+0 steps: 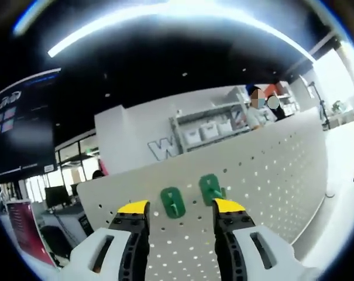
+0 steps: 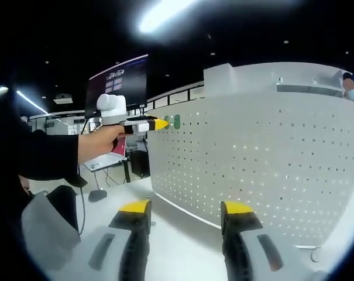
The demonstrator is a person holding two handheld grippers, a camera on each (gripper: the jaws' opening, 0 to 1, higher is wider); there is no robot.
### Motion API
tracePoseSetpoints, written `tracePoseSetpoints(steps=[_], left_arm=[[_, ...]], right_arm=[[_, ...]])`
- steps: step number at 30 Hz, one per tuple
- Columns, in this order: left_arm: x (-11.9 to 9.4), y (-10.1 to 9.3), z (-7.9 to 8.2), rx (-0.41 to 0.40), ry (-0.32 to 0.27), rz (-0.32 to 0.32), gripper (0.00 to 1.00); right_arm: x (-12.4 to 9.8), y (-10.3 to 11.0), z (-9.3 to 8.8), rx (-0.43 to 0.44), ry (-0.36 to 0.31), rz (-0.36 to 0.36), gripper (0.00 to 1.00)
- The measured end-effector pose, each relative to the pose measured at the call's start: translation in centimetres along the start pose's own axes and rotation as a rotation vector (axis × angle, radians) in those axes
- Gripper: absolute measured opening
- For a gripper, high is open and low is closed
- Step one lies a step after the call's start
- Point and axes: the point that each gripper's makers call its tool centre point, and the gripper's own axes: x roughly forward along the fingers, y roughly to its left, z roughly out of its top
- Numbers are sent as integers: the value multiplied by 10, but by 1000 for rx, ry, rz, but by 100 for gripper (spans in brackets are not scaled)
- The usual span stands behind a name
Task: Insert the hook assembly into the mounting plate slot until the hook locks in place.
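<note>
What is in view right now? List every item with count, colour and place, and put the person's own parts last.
pegboard: one, white with rows of small holes, standing upright on the white table.
hooks: two, green, mounted side by side on the pegboard, one to the left of the other in the left gripper view.
shelving unit: one, pale, holding white bins, behind the pegboard.
display screen: one, dark, in the background.
left gripper: one, white with yellow-tipped black jaws, at the green hooks, jaws apart.
right gripper: one, same colours, jaws apart above the table.
hand: one, dark sleeve, holding the left gripper.
</note>
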Motion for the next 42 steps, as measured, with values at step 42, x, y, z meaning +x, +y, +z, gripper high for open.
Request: tracePoseSetpoints(steps=[42], left_arm=[[-92, -14, -29, -40, -15, -10, 49]], right_arm=[[24, 39, 8, -63, 24, 120, 45]])
